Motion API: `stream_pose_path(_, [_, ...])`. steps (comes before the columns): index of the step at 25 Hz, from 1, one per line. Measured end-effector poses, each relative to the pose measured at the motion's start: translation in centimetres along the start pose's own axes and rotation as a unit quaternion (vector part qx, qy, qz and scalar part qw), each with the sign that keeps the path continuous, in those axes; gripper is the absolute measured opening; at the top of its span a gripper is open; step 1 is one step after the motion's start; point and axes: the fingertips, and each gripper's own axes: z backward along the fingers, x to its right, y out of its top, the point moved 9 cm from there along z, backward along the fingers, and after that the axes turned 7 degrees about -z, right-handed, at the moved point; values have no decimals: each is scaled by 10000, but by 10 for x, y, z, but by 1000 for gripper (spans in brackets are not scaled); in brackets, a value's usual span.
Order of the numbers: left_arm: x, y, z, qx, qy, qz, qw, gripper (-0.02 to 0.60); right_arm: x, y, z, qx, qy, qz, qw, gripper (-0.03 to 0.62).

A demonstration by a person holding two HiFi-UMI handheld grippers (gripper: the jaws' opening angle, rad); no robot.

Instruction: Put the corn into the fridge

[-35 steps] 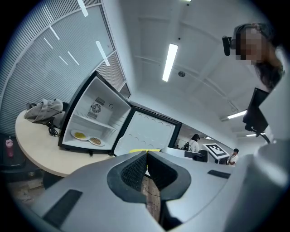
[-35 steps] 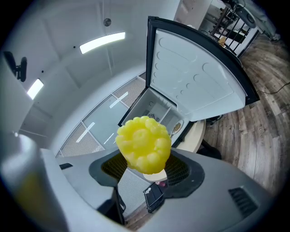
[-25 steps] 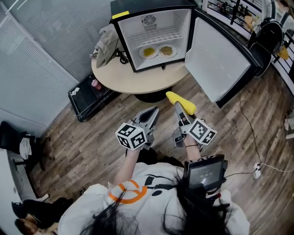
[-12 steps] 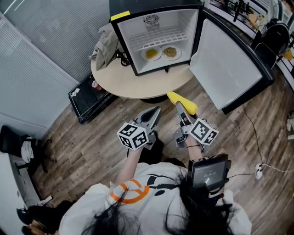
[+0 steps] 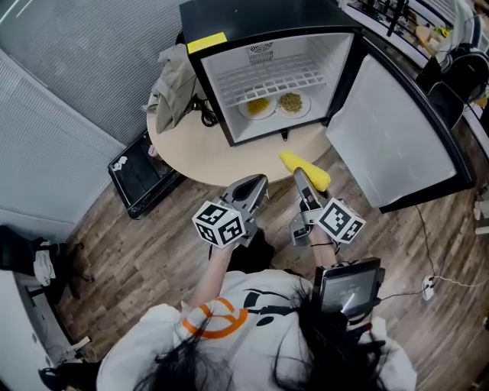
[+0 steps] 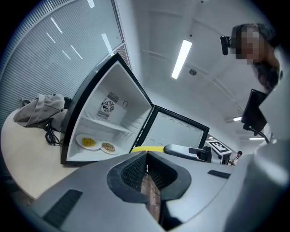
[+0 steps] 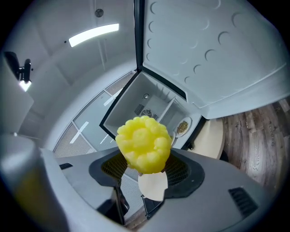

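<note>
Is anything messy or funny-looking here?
Nothing is spilled or broken. The only untidy bit is a grey cloth lying crumpled on the round table, beside the fridge, with a black cable bunched next to it.

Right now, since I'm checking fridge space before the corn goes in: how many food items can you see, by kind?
Plates of food in the fridge: 2
Corn cob, held outside it: 1
Total: 3
</note>
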Motion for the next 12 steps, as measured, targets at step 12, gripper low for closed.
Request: stream_pose_path(12, [-77,28,-31,-30,-500,-221,9985,12,-12,12,-76,346,-181,40,9992,250])
